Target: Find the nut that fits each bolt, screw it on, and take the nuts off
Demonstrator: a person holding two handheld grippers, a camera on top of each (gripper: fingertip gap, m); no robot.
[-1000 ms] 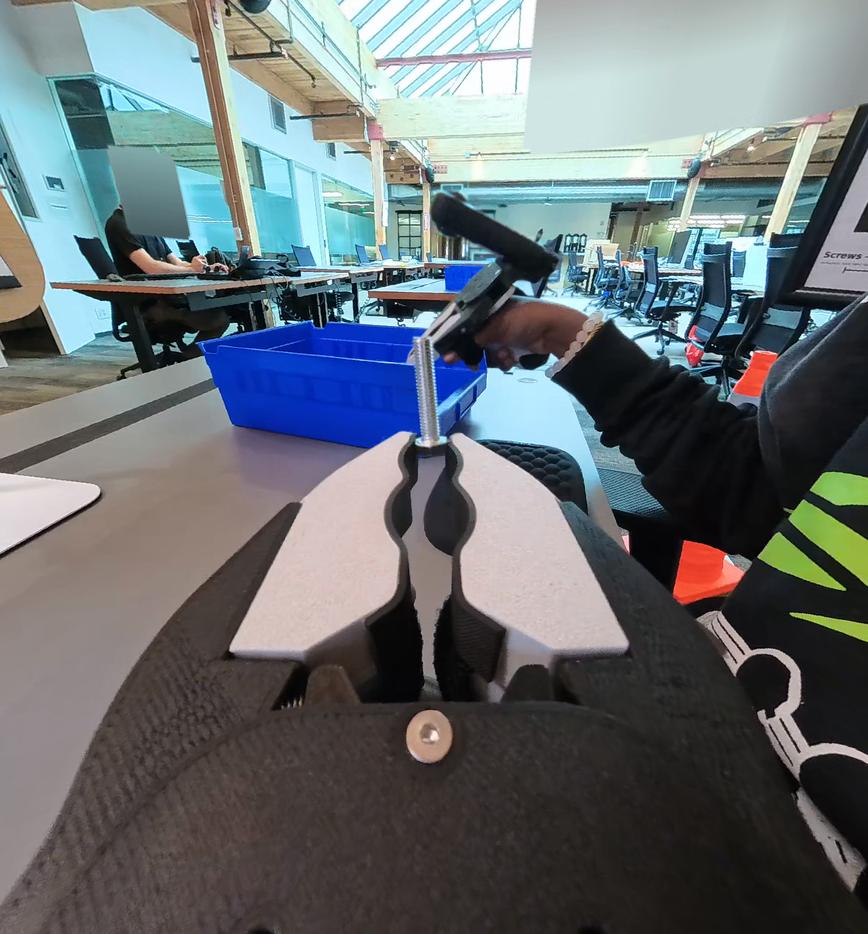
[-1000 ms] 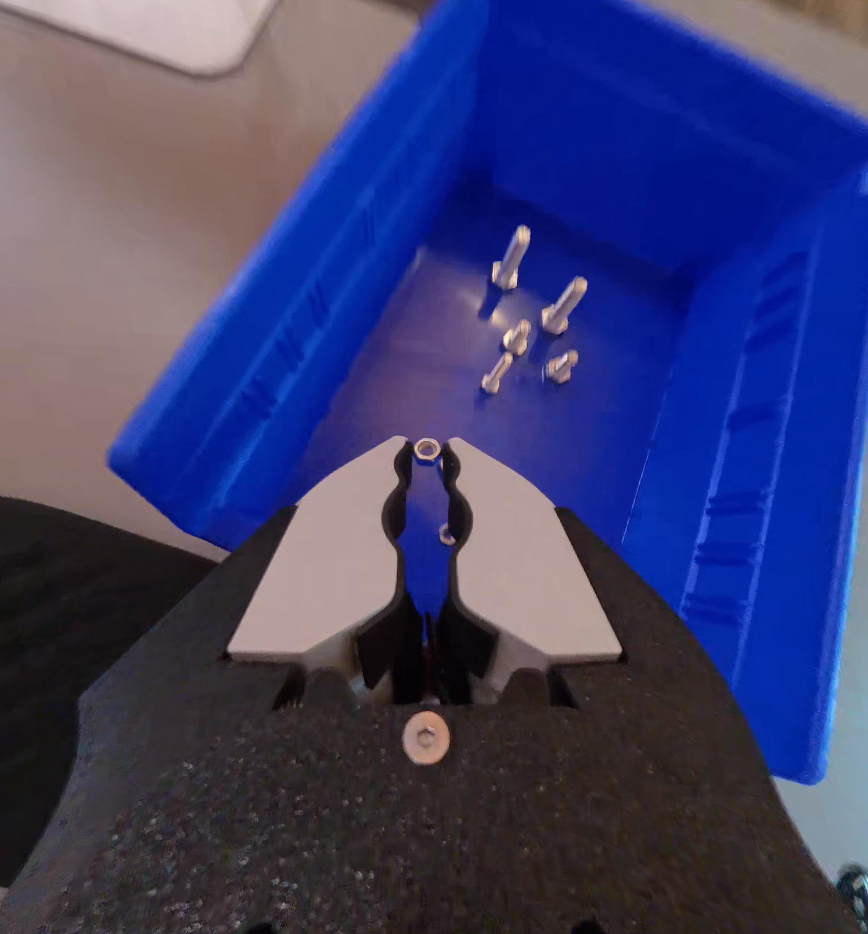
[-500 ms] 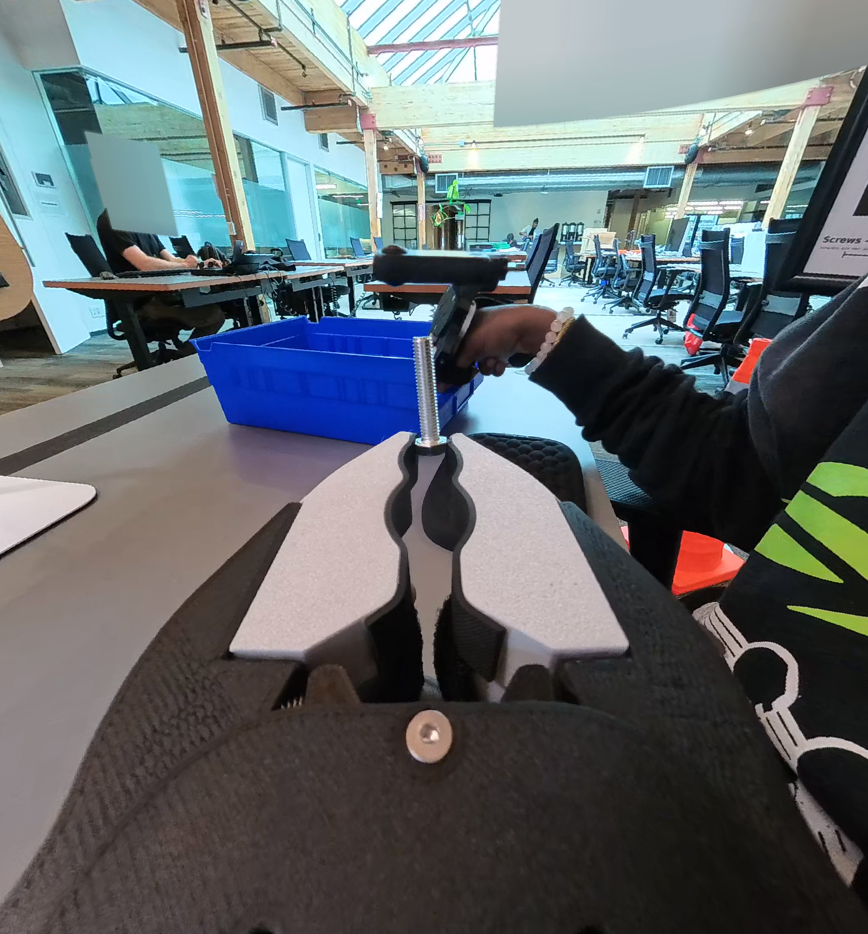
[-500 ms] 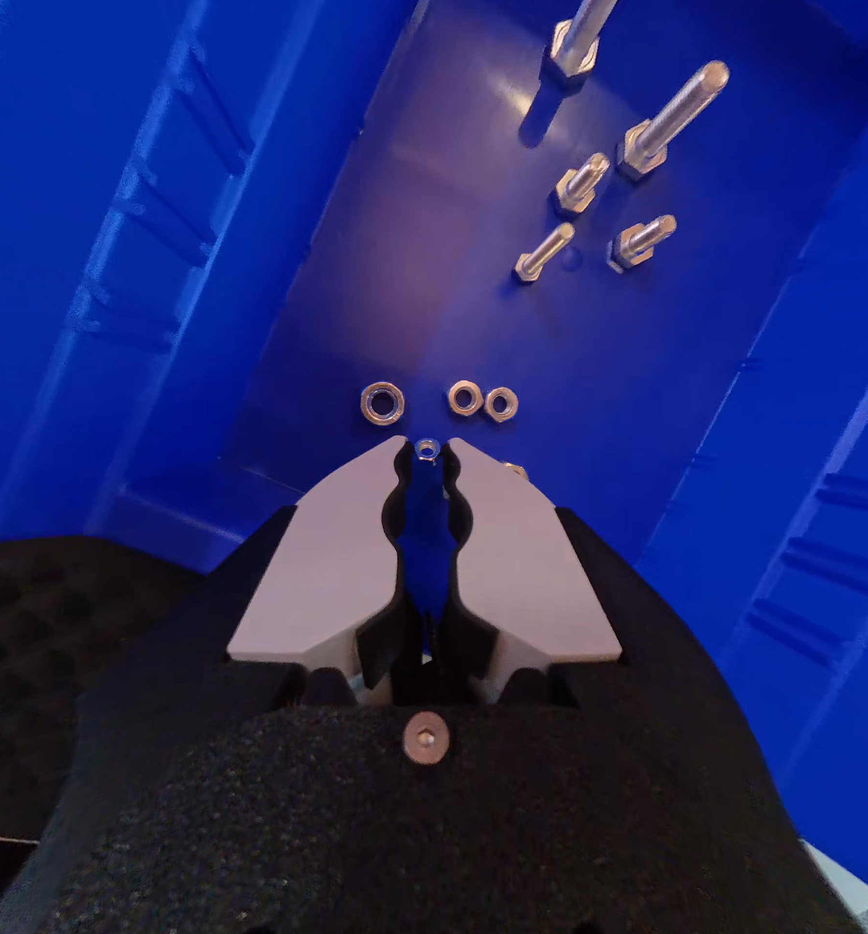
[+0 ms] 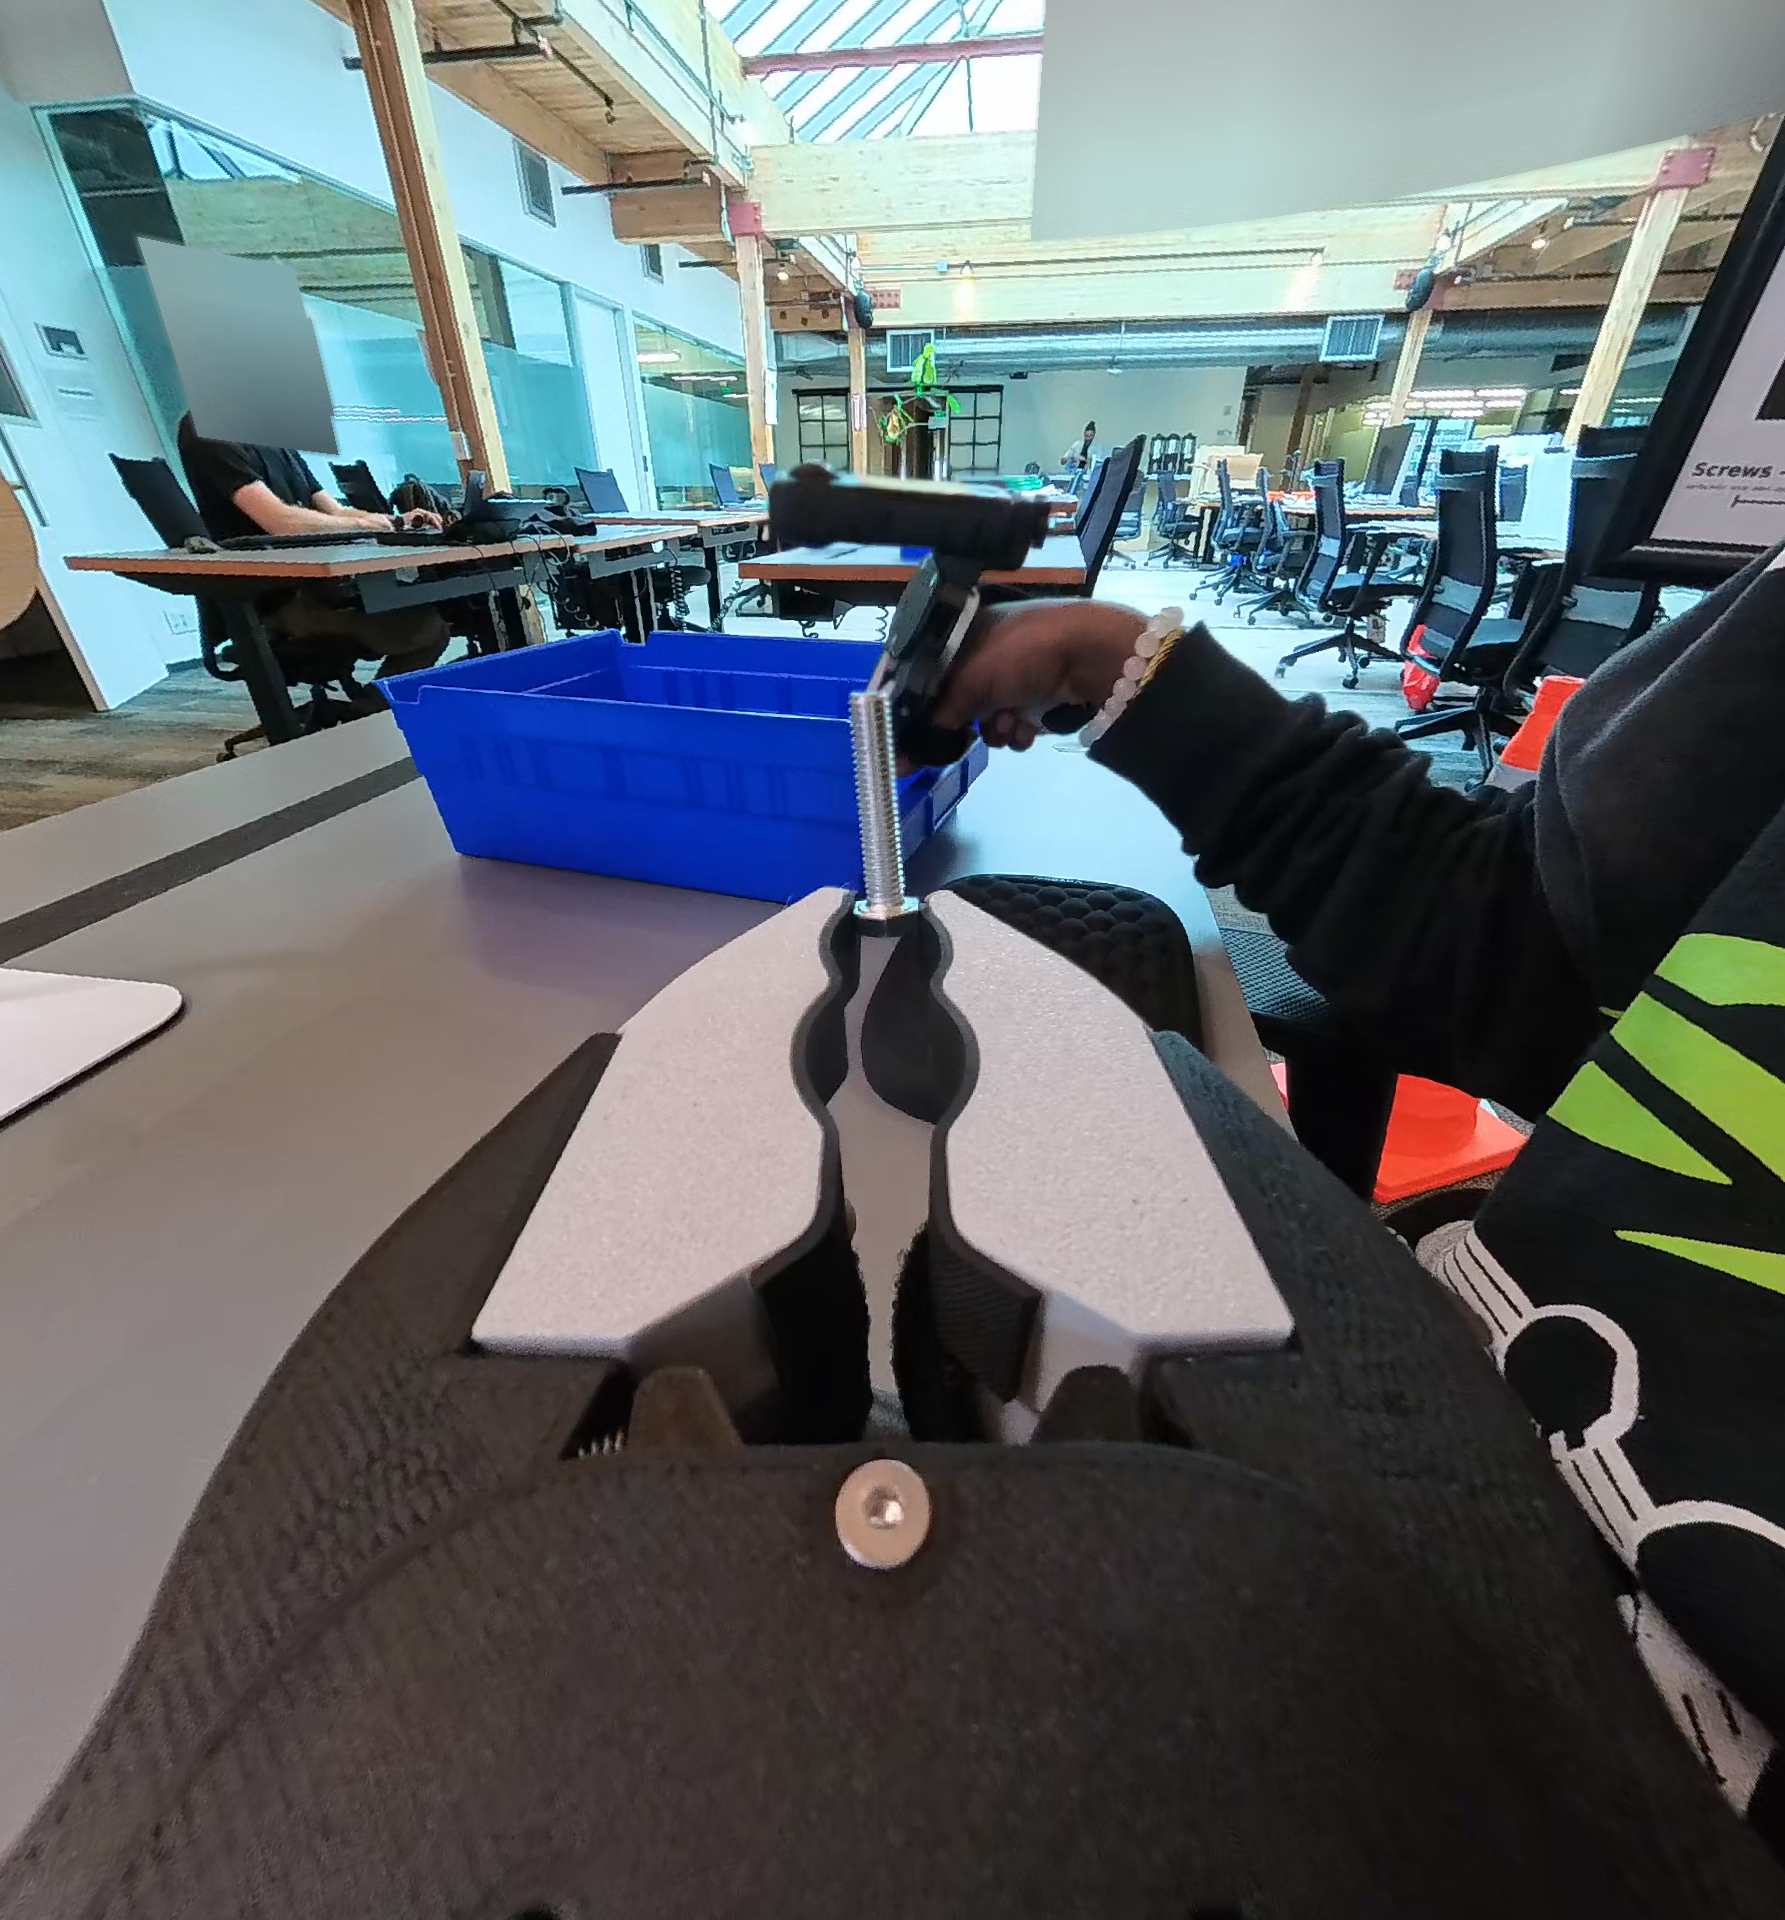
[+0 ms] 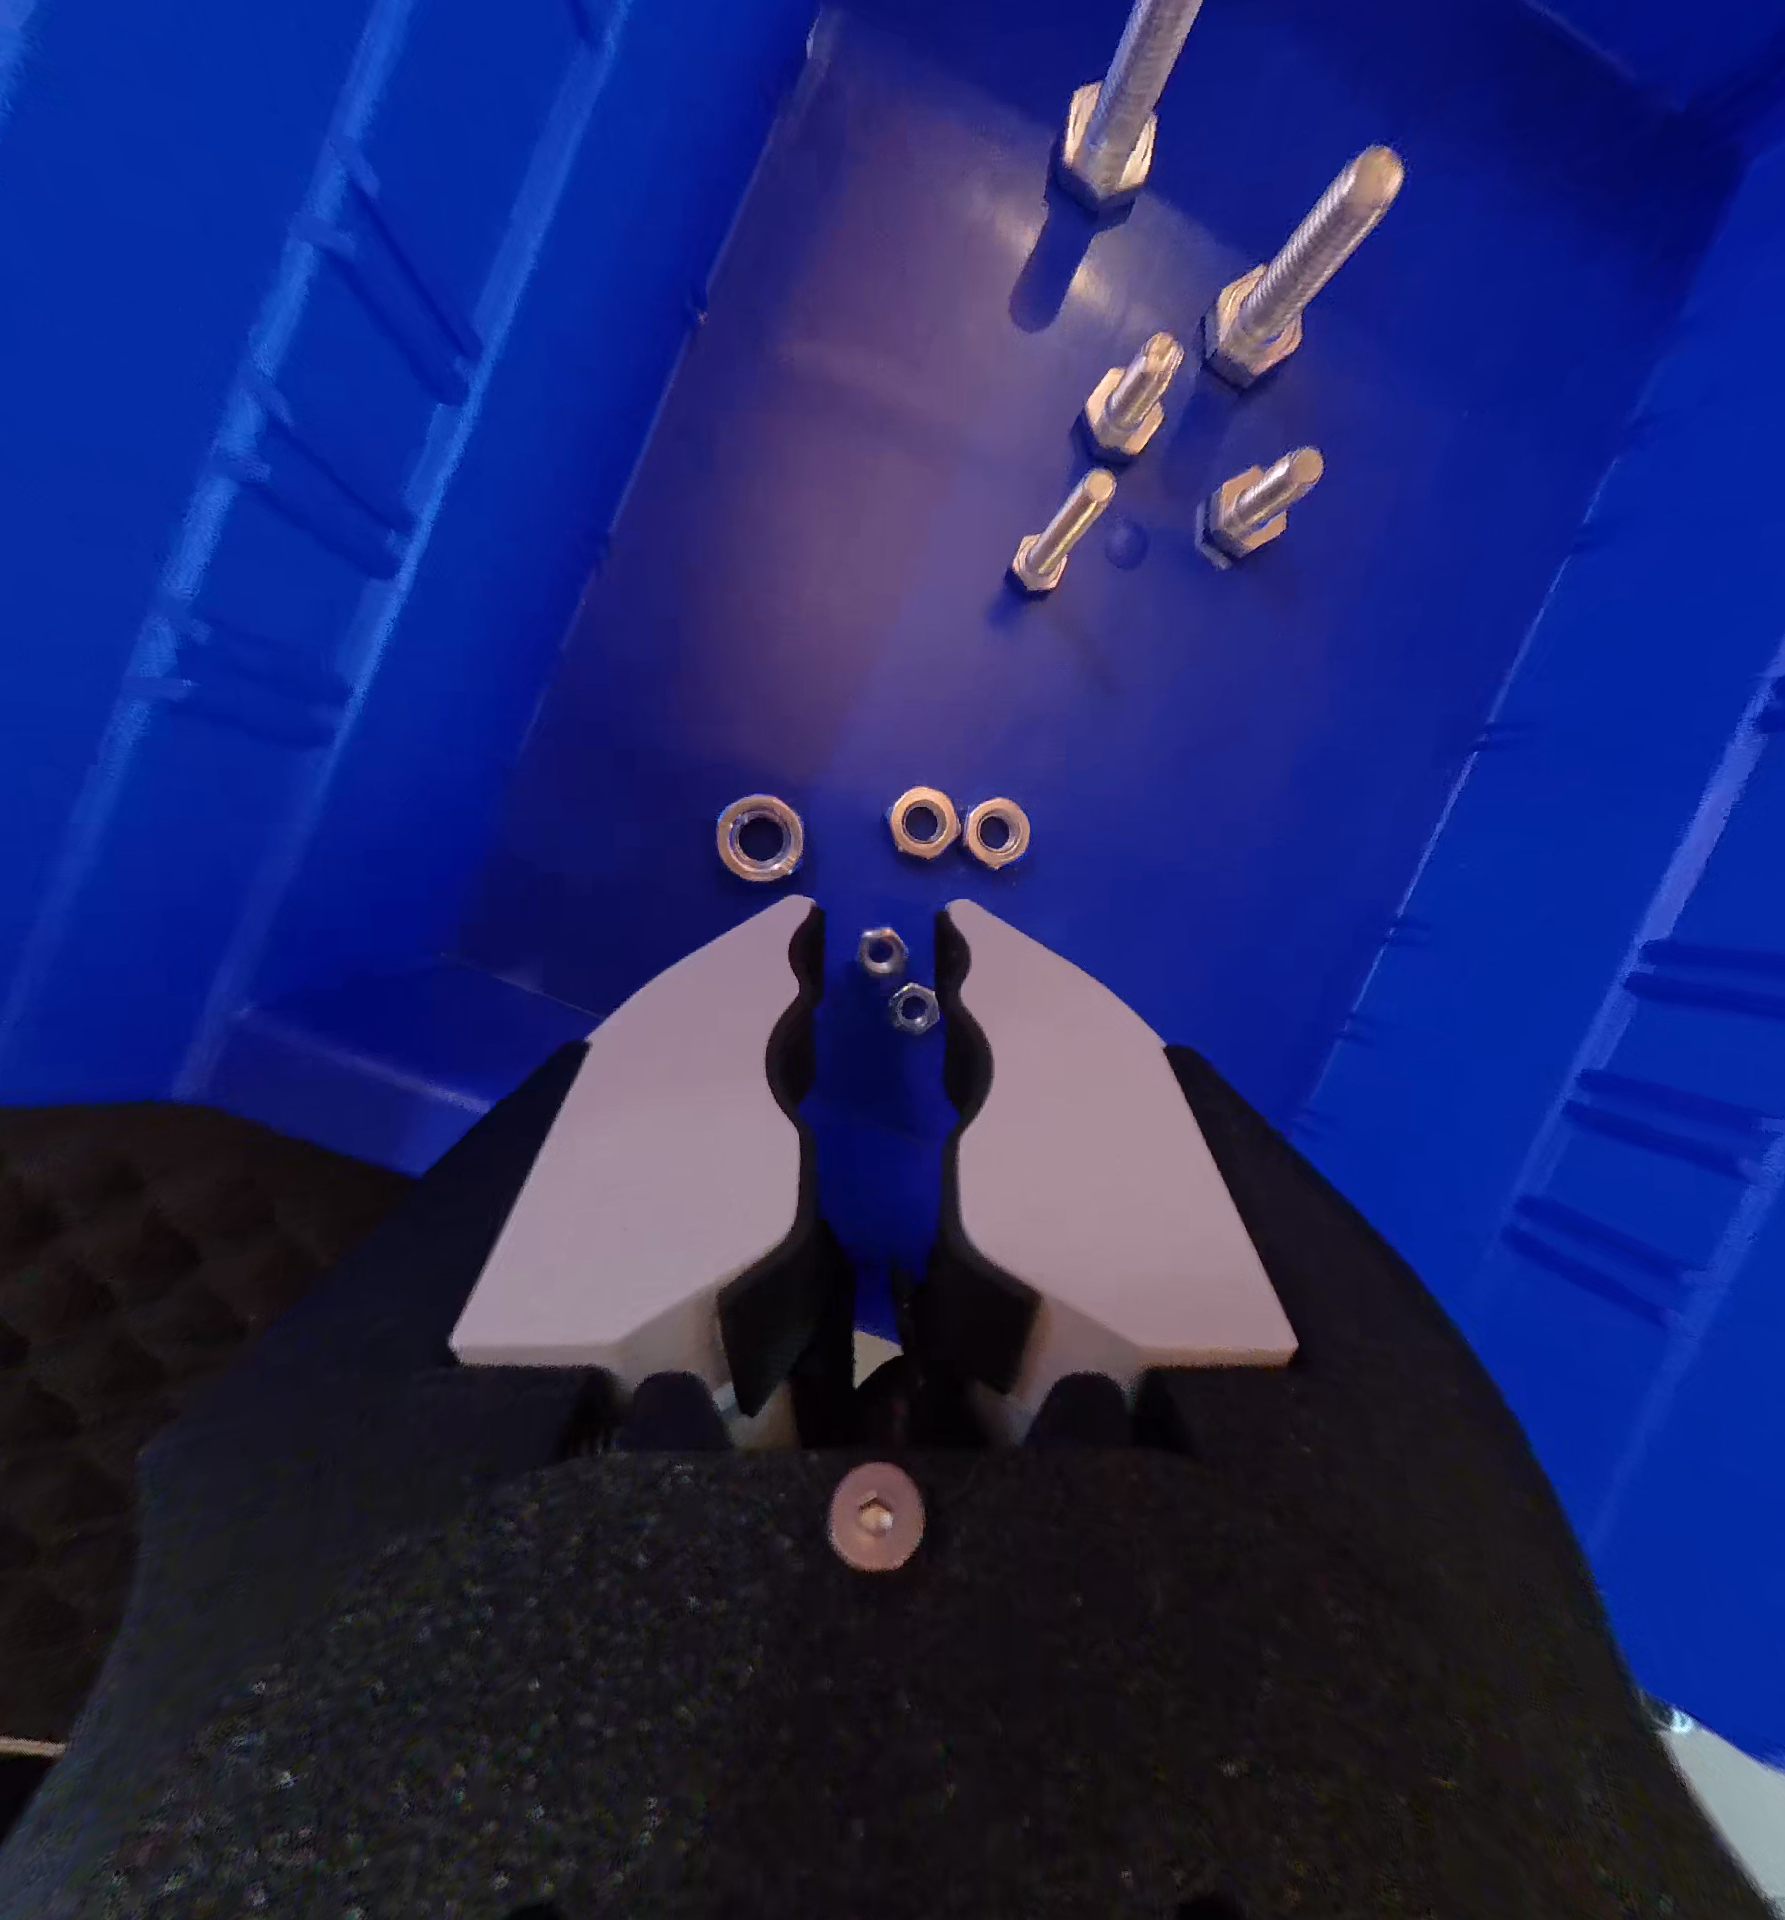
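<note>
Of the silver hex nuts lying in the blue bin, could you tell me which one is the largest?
The silver hex nut lying alone at the left of the row of three: its ring is wider than any other nut's.

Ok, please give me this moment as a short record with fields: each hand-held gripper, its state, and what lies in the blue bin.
left hand-held gripper: shut on long bolt, bolt upright, thread bare
right hand-held gripper: open, down inside blue bin, holding nothing
nuts on bin floor: large nut, two medium nuts side by side, two small nuts between the open fingers
bolts in bin: five, at the far end
</note>
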